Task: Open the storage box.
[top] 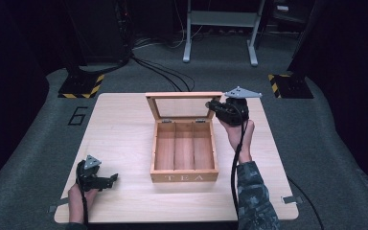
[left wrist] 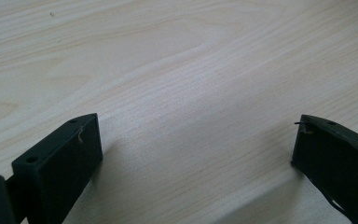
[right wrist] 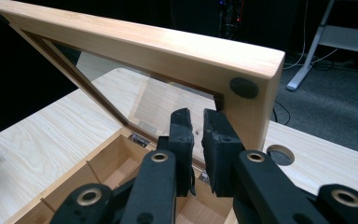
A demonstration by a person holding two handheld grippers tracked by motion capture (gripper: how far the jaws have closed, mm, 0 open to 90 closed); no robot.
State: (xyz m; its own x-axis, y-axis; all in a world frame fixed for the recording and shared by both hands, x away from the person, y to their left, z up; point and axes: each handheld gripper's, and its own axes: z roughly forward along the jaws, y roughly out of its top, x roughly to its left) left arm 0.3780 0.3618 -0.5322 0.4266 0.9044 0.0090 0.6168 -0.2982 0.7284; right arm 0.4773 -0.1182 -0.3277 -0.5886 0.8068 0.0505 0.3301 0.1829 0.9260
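A wooden tea box (top: 184,177) marked "TEA" stands open in the middle of the table, its three compartments (right wrist: 107,168) bare. Its glass-windowed lid (top: 184,95) stands upright at the back. My right gripper (top: 211,104) is held at the lid's right end, above the box's back right corner. In the right gripper view its jaws (right wrist: 196,126) are shut with a thin gap and nothing between them, just left of the lid's frame (right wrist: 168,51). My left gripper (top: 112,179) rests low over the table's front left, open (left wrist: 196,140), with bare wood between its fingers (left wrist: 70,154).
The light wooden table (top: 120,139) has a round cable hole (right wrist: 279,155) behind the box on the right. Beyond the table are stands on yellow-and-black bases (top: 79,86), cables on the floor, and a white frame (top: 220,19).
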